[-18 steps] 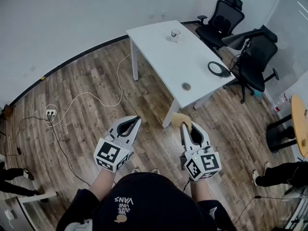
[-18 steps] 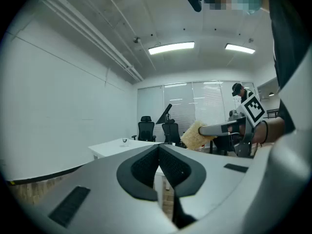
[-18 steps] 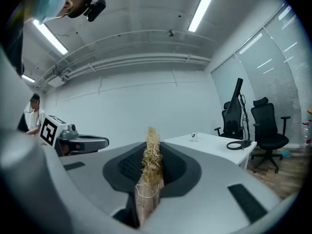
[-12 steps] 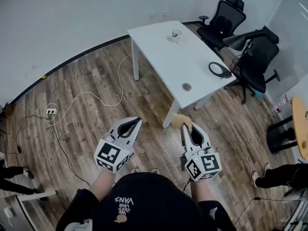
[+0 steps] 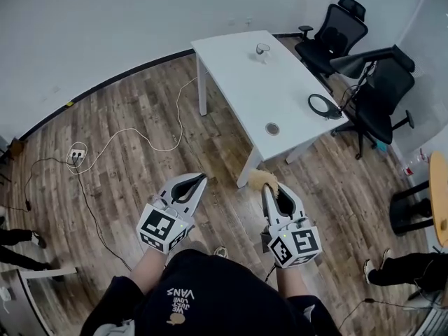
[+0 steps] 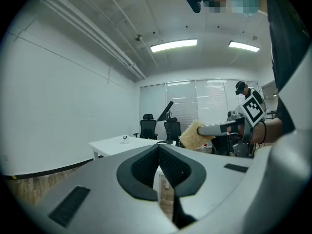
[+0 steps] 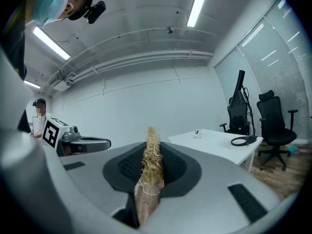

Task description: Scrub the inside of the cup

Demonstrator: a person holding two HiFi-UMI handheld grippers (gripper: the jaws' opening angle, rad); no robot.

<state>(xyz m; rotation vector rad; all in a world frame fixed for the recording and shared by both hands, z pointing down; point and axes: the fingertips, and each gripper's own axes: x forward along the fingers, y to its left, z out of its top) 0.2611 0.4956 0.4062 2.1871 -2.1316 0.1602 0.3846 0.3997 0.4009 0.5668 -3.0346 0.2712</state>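
**A:** Which step is this?

**B:** The approach, I'd say; no scrubbing has begun. The right hand-held gripper [image 5: 267, 190] is clamped on a tan, fibrous scrubber [image 5: 263, 180], whose tuft sticks out past the jaw tips. The left hand-held gripper [image 5: 199, 177] has its jaws pressed together with nothing between them.

**A:** And the cup?

**B:** The cup [image 5: 262, 50] stands upright near the far end of the white tabletop [image 5: 238, 89], in the upper centre-right of the head view. Both grippers hang over the wood floor [image 5: 140, 159] in the lower centre of the frame, short of the table's near corner. That leaves the cup well apart from either one, and neither touches it.

**A:** What does the next move call for?

**B:** Probably closing in on the table first. The left jaws would then have to open to steady the cup, so the right can carry the scrubber down into its mouth. The cup looks small from here, and I cannot tell whether the tuft will fit easily.
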